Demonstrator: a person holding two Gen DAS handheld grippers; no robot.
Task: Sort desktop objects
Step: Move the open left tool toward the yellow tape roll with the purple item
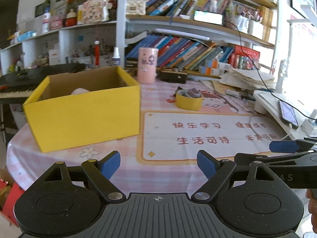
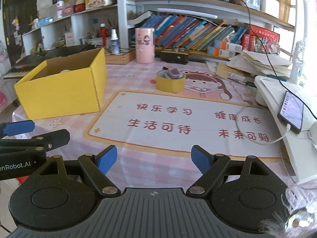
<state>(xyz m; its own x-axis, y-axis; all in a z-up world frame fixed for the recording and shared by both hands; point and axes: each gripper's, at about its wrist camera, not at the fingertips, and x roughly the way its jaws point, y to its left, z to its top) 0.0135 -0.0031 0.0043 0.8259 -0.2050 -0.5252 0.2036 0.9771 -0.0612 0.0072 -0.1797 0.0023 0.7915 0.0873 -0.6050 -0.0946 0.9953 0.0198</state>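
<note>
Nearest in both wrist views are the tools themselves. The left gripper (image 1: pixel 158 164) has its blue pads standing well apart with nothing between them, and the right gripper (image 2: pixel 154 159) is the same: wide apart and empty. They hang side by side over the near edge of the surface (image 2: pixel 158 158), which is covered by a pink mat with red printed characters.

Beyond the bare printed panel, the one loose thing left to sort appears to be the yellow tape roll (image 2: pixel 170 83), lying flat with its hole facing up and several small purple-grey items (image 2: pixel 172 73) packed inside it. From the right gripper it lies almost straight ahead, a touch to the right; from the left gripper it lies ahead and clearly to the right (image 1: pixel 189 100). So the right hand looks the better placed of the two.

The open yellow cardboard box (image 1: pixel 83 115) stands to the left of the roll, well apart from it and nearer the left gripper, with something pale pink (image 1: pixel 79 91) already inside.

Further back stand a pink cylindrical canister (image 2: pixel 144 45) and crowded bookshelves (image 2: pixel 198 33).
</note>
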